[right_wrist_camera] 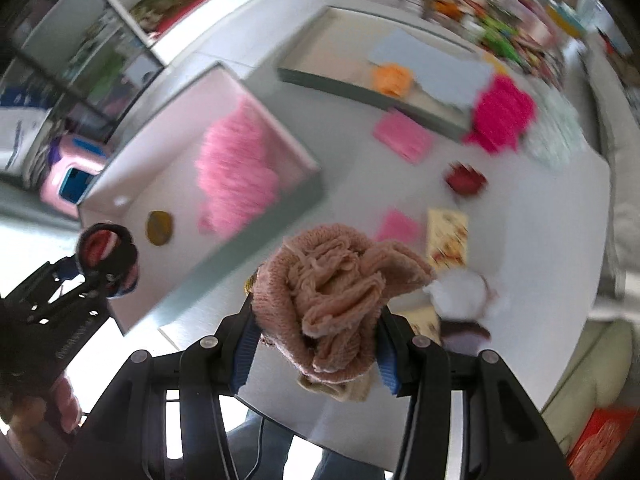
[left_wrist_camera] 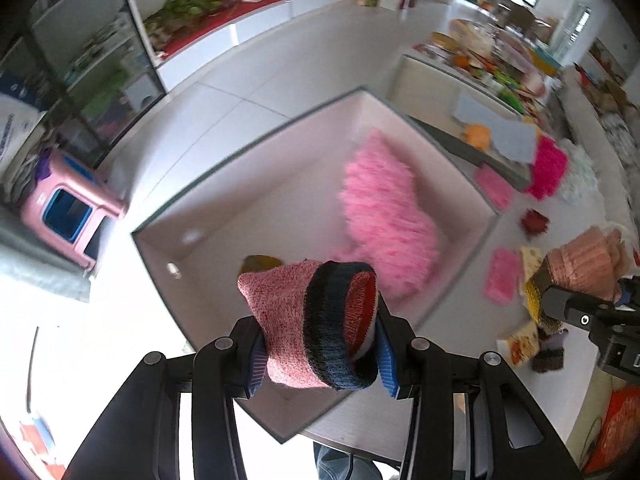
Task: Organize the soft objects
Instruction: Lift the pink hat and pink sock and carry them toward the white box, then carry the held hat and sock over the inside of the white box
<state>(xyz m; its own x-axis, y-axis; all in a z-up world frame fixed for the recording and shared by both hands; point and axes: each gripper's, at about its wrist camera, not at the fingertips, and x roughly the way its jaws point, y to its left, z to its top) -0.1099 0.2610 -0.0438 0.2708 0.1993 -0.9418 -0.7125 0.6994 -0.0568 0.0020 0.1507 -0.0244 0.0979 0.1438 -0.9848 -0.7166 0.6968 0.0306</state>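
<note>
My left gripper (left_wrist_camera: 320, 354) is shut on a rolled knit sock (left_wrist_camera: 310, 324), pink with dark blue and red bands, held above the near corner of a white open box (left_wrist_camera: 200, 216). Inside the box lie a fluffy pink cloth (left_wrist_camera: 384, 216) and a small yellow-brown round piece (left_wrist_camera: 260, 263). My right gripper (right_wrist_camera: 316, 354) is shut on a bunched salmon-pink knit cloth (right_wrist_camera: 336, 296) over the white table, just right of the box (right_wrist_camera: 132, 184). The left gripper with its sock (right_wrist_camera: 106, 258) shows at the left edge of the right wrist view.
On the table (right_wrist_camera: 540, 240) lie pink pads (right_wrist_camera: 404, 136), a magenta cloth (right_wrist_camera: 502, 114), a dark red item (right_wrist_camera: 464, 178), a printed card (right_wrist_camera: 447, 238) and a white piece (right_wrist_camera: 460, 292). A shallow tray (right_wrist_camera: 340, 80) behind holds an orange cloth (right_wrist_camera: 392, 78) and grey sheet (right_wrist_camera: 436, 70). A pink stool (left_wrist_camera: 68, 208) stands on the floor.
</note>
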